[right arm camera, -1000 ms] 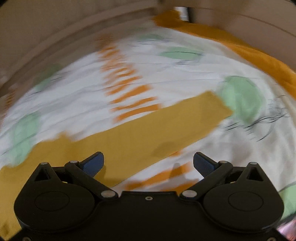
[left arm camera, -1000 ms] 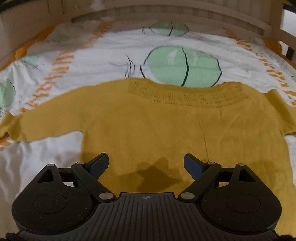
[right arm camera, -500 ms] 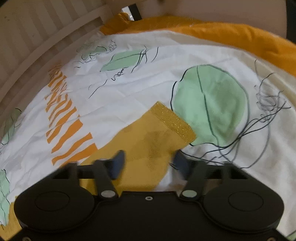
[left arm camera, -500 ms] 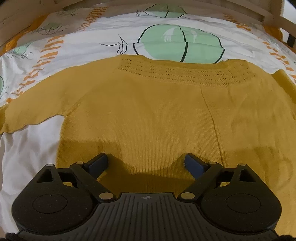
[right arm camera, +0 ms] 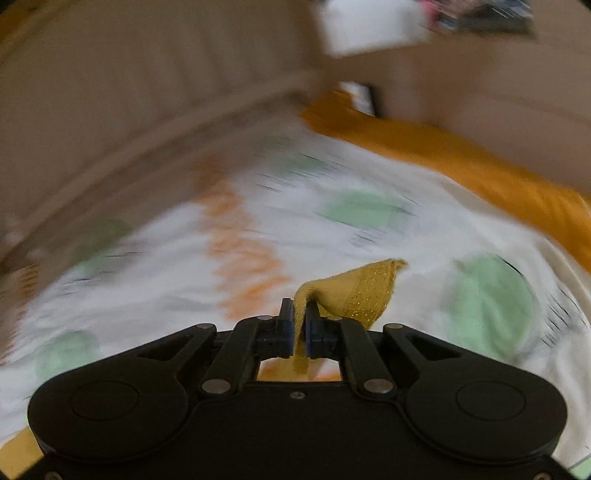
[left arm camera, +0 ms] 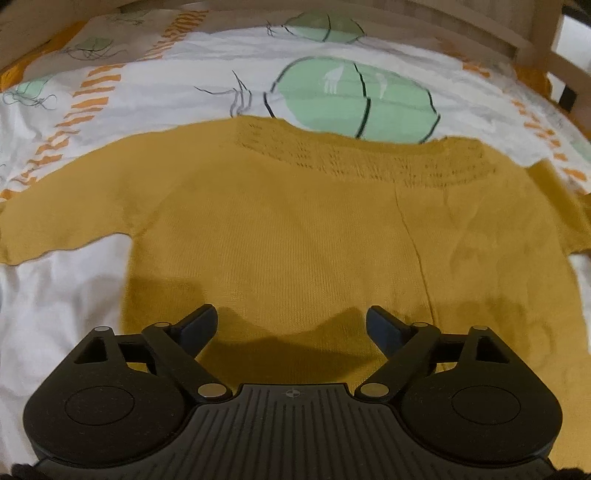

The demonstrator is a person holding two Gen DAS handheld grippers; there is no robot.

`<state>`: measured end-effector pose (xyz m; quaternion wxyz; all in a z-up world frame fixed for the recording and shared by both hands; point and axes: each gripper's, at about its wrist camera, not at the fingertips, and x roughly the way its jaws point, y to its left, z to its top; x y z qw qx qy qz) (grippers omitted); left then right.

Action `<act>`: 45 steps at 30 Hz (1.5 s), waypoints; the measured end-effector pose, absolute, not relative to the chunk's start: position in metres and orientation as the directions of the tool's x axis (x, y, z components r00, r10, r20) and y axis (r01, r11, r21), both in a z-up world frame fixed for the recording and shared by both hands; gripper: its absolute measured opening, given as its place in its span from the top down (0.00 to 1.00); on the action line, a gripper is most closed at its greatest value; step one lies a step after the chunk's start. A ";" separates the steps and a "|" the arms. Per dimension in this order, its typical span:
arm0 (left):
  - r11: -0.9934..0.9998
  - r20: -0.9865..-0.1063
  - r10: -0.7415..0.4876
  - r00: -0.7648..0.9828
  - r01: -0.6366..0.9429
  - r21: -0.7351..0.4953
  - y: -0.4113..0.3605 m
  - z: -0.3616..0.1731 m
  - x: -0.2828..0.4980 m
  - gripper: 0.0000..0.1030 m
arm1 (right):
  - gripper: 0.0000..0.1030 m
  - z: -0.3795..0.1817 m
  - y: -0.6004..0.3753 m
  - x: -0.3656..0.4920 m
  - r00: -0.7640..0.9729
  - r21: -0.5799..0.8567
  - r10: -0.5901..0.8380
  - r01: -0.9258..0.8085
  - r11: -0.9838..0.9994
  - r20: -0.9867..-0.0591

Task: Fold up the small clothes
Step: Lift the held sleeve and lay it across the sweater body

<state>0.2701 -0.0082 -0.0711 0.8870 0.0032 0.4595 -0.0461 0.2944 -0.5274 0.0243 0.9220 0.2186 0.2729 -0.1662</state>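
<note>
A small mustard-yellow knit sweater lies flat on the patterned bedsheet, neckline away from me, left sleeve spread out to the left. My left gripper is open and empty, just above the sweater's lower hem. In the right wrist view my right gripper is shut on the cuff end of the sweater's right sleeve, lifted above the sheet. That view is motion-blurred.
The white bedsheet carries green leaf shapes and orange stripes. A wooden slatted bed rail runs along the far edge. An orange blanket edge lies along the right side of the bed.
My right gripper closed on the sleeve cuff and lifted it off the sheet while swinging. My left gripper drew back slightly from the sweater and stayed open.
</note>
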 end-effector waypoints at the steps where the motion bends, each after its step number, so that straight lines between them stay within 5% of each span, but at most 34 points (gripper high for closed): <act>1: 0.996 -0.810 -0.080 0.581 0.080 -0.041 -0.005 -0.067 0.268 0.15 | 0.88 0.039 -0.512 0.299 0.817 0.316 -0.155 0.380 0.869 -0.556; 10: 0.997 -0.776 -0.065 0.628 0.006 -0.078 0.053 -0.038 0.258 0.15 | 0.88 0.094 -0.327 0.347 0.863 0.341 0.200 -0.033 0.939 -0.465; 21: 0.989 -0.795 -0.022 0.606 -0.104 -0.107 0.129 -0.042 0.253 0.15 | 0.87 -0.006 -0.130 0.385 0.708 0.333 0.406 -0.249 0.909 -0.578; 24: 0.986 -0.800 -0.029 0.599 -0.113 -0.120 0.140 -0.045 0.254 0.15 | 0.79 -0.034 -0.099 0.376 0.672 0.313 0.428 -0.293 0.903 -0.604; 25: 0.986 -0.801 -0.032 0.598 -0.113 -0.124 0.141 -0.045 0.253 0.15 | 0.76 -0.040 -0.093 0.373 0.660 0.312 0.441 -0.312 0.897 -0.608; 28: 0.985 -0.801 -0.045 0.597 -0.106 -0.134 0.142 -0.045 0.256 0.15 | 0.40 -0.045 -0.087 0.357 0.647 0.309 0.476 -0.362 0.879 -0.596; 29: 0.985 -0.800 -0.049 0.598 -0.102 -0.137 0.141 -0.045 0.258 0.15 | 0.36 -0.044 -0.092 0.351 0.654 0.304 0.477 -0.368 0.879 -0.587; 45: 0.984 -0.799 -0.147 0.583 0.001 -0.180 0.077 -0.053 0.319 0.15 | 0.29 -0.060 -0.235 0.279 0.732 0.277 0.310 -0.170 0.946 -0.607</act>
